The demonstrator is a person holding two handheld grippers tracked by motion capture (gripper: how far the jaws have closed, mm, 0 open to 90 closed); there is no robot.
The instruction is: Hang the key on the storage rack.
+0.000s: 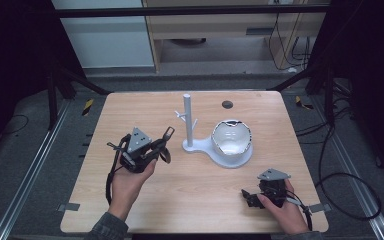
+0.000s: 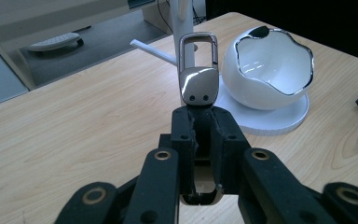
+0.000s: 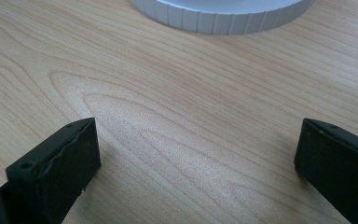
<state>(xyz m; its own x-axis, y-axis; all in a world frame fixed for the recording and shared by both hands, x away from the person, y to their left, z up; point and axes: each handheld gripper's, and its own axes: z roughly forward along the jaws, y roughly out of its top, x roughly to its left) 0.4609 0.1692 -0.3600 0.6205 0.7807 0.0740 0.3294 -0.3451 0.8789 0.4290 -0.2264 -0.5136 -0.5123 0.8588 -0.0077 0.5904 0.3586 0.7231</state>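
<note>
A: What is that shiny thing?

B: It is a metal key clip (image 2: 197,70). The left gripper (image 2: 199,122) pinches its bottom end, so the jaws are closed tight on it. The loop end sticks up, out past the jaws.

A: Where is the clip?

B: It is up off the counter (image 1: 145,205), left of the white post (image 1: 187,120). In the left gripper view, the post is right behind the clip.

A: What is near it?

B: A white bowl (image 1: 231,137) with a shiny wavy rim sits on a round white base (image 1: 220,159). The post stands on that same base and has little pegs (image 2: 151,51) sticking out.

A: And the other hand?

B: The right gripper (image 1: 252,196) sits low at the near right part of the counter. Its jaws are wide open with only bare wood between them. The edge of the base is just ahead of it.
</note>
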